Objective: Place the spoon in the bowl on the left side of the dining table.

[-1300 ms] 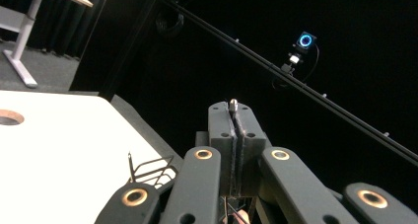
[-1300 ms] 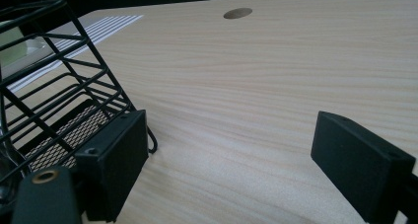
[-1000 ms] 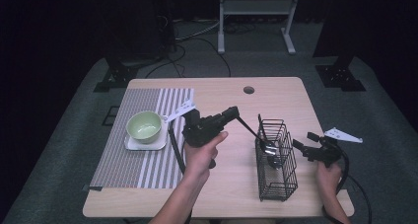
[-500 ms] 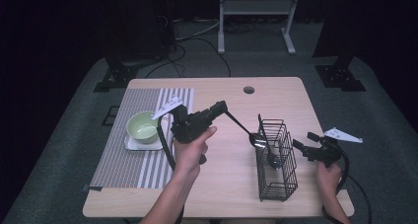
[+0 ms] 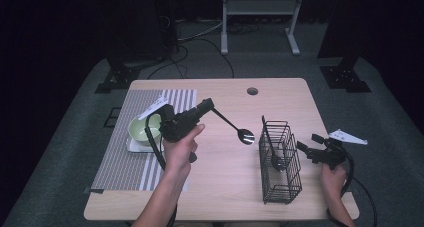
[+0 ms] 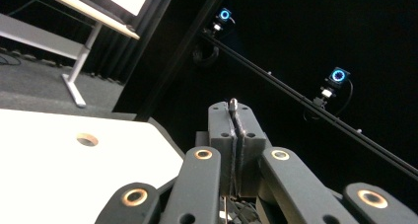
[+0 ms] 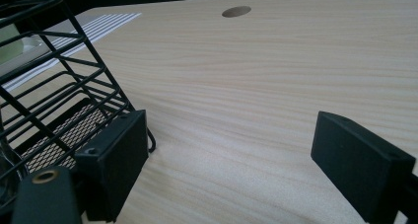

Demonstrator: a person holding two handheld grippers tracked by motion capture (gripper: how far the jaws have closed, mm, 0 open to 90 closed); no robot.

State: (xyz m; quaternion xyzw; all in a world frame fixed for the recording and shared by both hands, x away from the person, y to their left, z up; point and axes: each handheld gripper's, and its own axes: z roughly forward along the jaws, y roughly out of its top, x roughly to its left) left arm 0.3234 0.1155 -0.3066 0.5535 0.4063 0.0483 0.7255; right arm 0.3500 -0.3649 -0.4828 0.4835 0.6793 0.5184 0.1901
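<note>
Dark floor and black drapes are surrounding a pale wooden bench (image 5: 220, 187), with a white metal stand (image 5: 257, 17) sitting well behind its far edge. Open wood is lying bare across the middle and far right of the bench, around a round cable hole (image 5: 252, 91); a striped mat (image 5: 127, 152) is covering the left side up to the near edge. On the mat a green bowl (image 5: 142, 128) is resting on a white plate (image 5: 135, 146). A black wire basket (image 5: 280, 159) is standing close to the near right corner, with a dark utensil (image 5: 270, 147) leaning inside it. The left hand (image 5: 181, 148) is reaching forward over the mat's right edge, raising the left claw (image 5: 206, 107) above the bench; its jaws are pressing together on the handle of a black spoon (image 5: 235, 127), whose shiny bowl is hanging out over open wood, between the green bowl and the basket. In the left gripper view that claw (image 6: 232, 135) is tilting upward toward the dark wall and two blue-ringed cameras (image 6: 337, 76), a sliver of handle peeking above the closed jaws. The right hand (image 5: 331, 179) is staying low by the bench's right edge, aiming the right claw (image 5: 307, 149) toward the basket. The right gripper view is showing this claw (image 7: 231, 160) spread wide and holding nothing, its left jaw just beside the basket's base, bare wood between the jaws.
</note>
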